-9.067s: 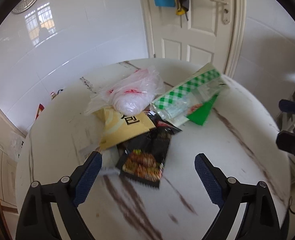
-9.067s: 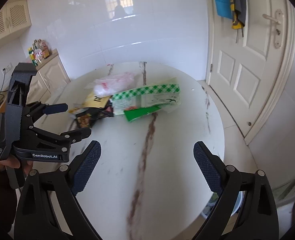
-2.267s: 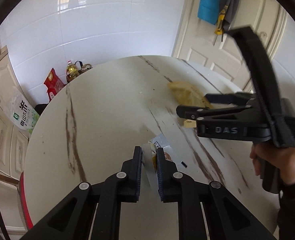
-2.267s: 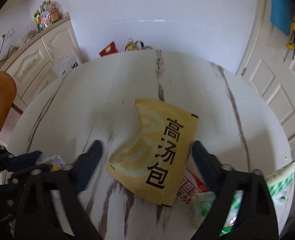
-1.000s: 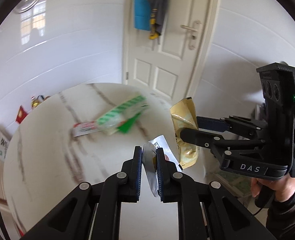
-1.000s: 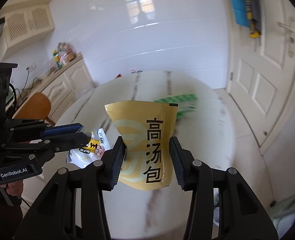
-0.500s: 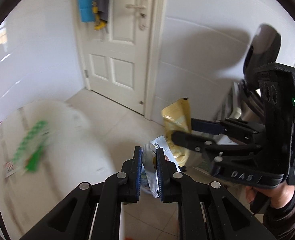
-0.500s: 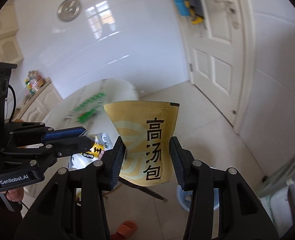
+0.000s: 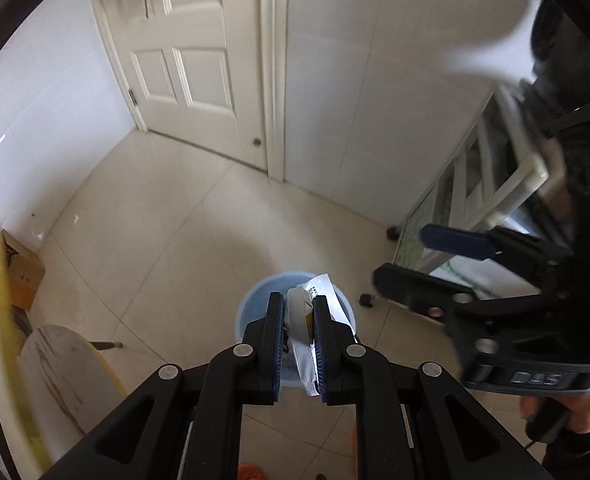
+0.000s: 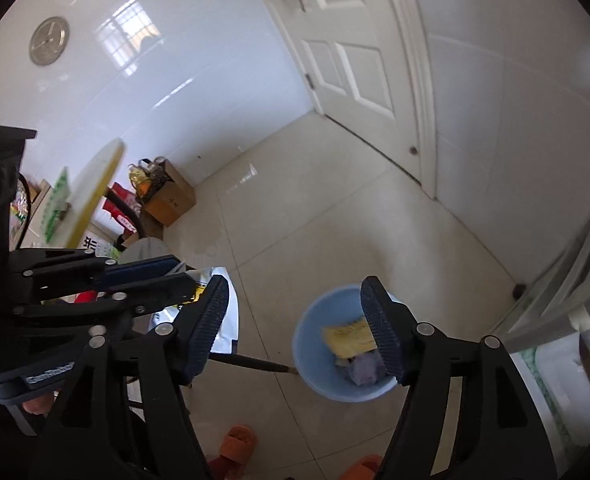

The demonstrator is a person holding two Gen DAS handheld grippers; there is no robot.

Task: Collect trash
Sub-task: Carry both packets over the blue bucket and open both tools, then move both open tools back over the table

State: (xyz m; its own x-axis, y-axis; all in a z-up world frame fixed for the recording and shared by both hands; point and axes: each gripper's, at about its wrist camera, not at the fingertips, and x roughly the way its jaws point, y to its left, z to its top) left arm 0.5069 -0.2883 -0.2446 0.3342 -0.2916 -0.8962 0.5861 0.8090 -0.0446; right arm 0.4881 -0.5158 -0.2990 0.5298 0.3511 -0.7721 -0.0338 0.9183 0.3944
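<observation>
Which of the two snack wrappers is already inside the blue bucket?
The yellow packet: it lies inside the blue bucket. The white wrapper is pinched in the left gripper above it.

Both grippers are built of matte black plastic, with silver screw heads at the joints. The left gripper (image 9: 298,316) and right gripper (image 10: 295,312) are fitted with ribbed dark-blue pads. White lettering, seemingly "DAS", is blurred. A dark sleeve (image 9: 575,450) is worn.

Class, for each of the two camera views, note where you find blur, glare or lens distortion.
Left wrist view: door bowed by the fisheye, right claw smeared by motion. Right wrist view: window glare on the wall tiles, yellow packet in the blue bin blurred.
</observation>
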